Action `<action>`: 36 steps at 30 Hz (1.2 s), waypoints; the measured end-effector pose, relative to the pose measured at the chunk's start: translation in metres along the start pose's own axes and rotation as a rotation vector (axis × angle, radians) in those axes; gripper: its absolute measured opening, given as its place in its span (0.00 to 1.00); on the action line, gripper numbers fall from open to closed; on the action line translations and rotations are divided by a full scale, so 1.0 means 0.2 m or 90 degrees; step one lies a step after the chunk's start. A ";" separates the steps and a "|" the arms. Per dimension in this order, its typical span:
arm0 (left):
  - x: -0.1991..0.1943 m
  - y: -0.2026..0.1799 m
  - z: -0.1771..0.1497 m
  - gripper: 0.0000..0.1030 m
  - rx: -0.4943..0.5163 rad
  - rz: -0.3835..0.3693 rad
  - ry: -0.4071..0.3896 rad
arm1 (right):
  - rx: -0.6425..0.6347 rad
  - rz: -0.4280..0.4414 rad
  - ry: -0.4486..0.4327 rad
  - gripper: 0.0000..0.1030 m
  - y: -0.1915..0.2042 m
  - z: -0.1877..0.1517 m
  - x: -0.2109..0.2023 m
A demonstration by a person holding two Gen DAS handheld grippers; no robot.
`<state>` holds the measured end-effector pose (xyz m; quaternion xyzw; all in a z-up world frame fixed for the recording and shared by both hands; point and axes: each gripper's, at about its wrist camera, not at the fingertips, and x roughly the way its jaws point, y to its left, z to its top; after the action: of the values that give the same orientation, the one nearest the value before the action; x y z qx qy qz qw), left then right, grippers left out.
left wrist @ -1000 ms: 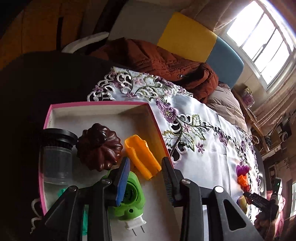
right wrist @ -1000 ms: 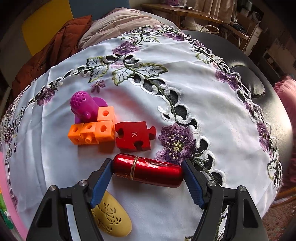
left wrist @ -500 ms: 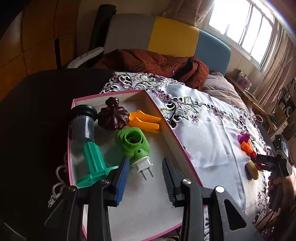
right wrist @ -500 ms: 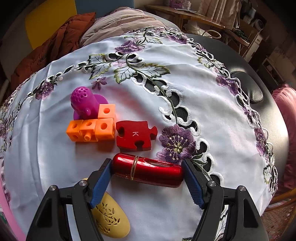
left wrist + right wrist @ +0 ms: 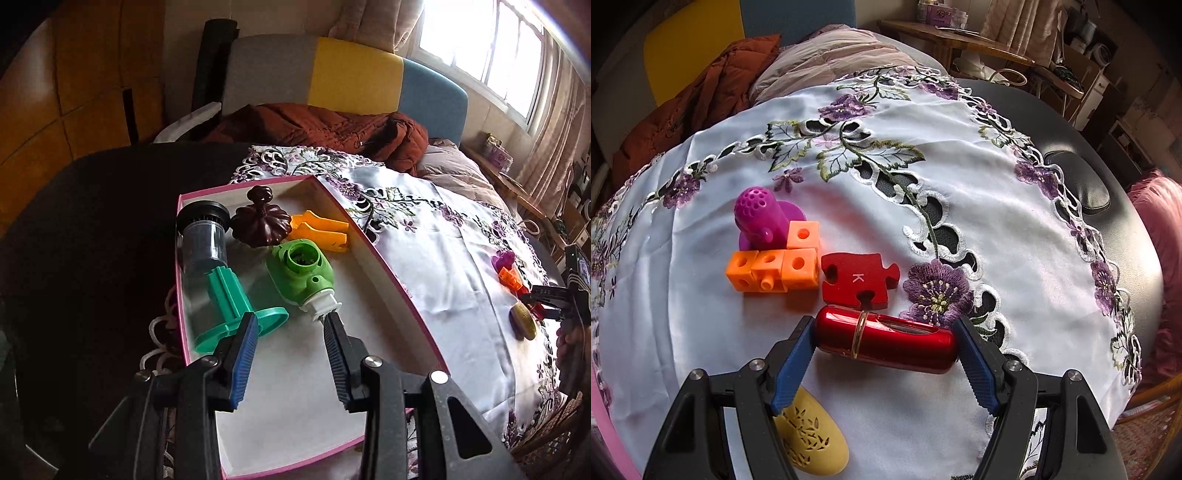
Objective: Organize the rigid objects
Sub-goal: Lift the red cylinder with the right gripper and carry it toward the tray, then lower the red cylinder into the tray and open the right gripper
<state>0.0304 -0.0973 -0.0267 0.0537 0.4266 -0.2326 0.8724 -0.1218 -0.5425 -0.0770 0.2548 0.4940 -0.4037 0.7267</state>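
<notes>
Between the right gripper's (image 5: 886,345) blue-padded fingers (image 5: 792,363) lies a glossy red cylinder (image 5: 886,341) with a thin gold ring around it, set crosswise so that each end meets a pad; the jaws stand wide and are clamped on it end to end. Whether it rests on the white embroidered tablecloth (image 5: 960,184) or is raised just off it cannot be told. Just beyond the cylinder, touching or nearly touching its far side, is a red puzzle piece (image 5: 858,278) marked K. Farther out and to the left sit four joined orange cubes (image 5: 777,264), with a purple perforated toy (image 5: 762,218) pressed against their far side. Close under the left finger lies a yellow oval piece (image 5: 812,437) with leaf-shaped cutouts.

The left gripper (image 5: 291,334) hangs over a pink-rimmed white box (image 5: 384,273), its jaws parted and holding nothing. The tip of its right finger (image 5: 338,354) sits against the white plug end of a green plug-in device (image 5: 301,273), though real contact cannot be judged. A teal ribbed piece (image 5: 231,306) with a round flange lies just ahead of the left finger. Beyond these, toward the box's far end, are a clear jar with a black lid (image 5: 203,232), a dark brown fluted knob (image 5: 260,219) and an orange clip (image 5: 319,230).
</notes>
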 end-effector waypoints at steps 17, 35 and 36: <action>-0.03 0.09 -0.04 0.36 -0.013 0.013 0.004 | -0.005 0.121 -0.117 0.73 0.06 0.01 -0.19; -0.05 0.31 -0.11 0.36 -0.065 0.028 0.007 | -0.594 0.386 -0.199 0.73 1.17 -0.62 -0.74; -0.05 0.31 -0.11 0.36 -0.067 0.026 0.007 | -0.634 0.384 -0.202 0.73 1.23 -0.67 -0.75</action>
<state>0.0368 -0.0317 -0.0389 0.0181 0.4420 -0.1916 0.8761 -0.0120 -0.2554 0.0039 -0.0508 0.4151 0.0668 0.9059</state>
